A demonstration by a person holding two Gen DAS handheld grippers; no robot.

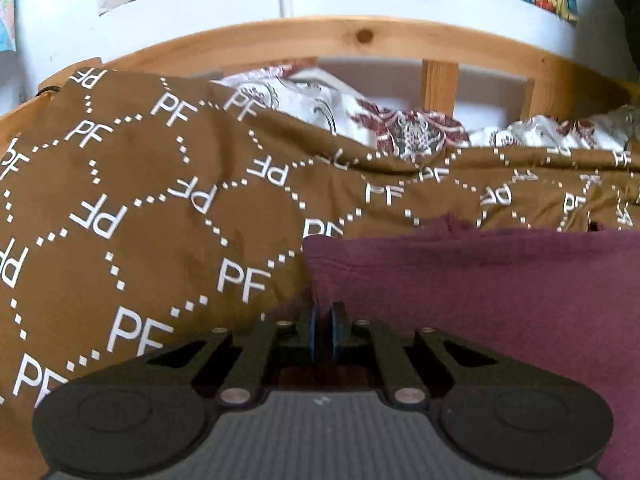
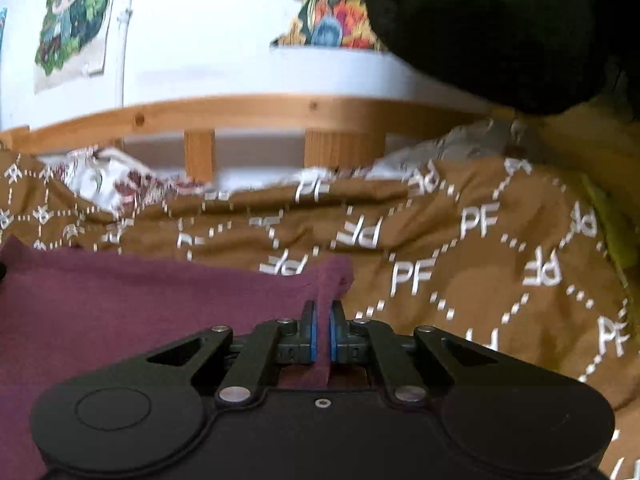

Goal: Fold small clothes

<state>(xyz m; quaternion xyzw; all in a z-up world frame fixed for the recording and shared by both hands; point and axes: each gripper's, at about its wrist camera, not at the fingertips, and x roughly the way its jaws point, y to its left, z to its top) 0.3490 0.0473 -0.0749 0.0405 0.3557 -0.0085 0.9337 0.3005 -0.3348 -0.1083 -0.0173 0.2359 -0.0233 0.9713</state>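
A maroon garment (image 1: 480, 288) lies spread over a brown bedspread printed with white "PF" letters (image 1: 140, 208). My left gripper (image 1: 324, 312) is shut on the garment's left edge, its blue pads pressed together at the cloth's corner. In the right wrist view the same maroon garment (image 2: 140, 304) stretches to the left. My right gripper (image 2: 323, 312) is shut on its right corner, and a strip of cloth runs between the blue pads (image 2: 334, 332). Both grippers hold the garment low over the bed.
A wooden bed rail with slats (image 1: 360, 40) curves behind the bed (image 2: 248, 108). A white floral pillow or sheet (image 1: 400, 124) lies at the far edge. Posters hang on the white wall (image 2: 72, 20). A dark object (image 2: 500, 28) fills the upper right.
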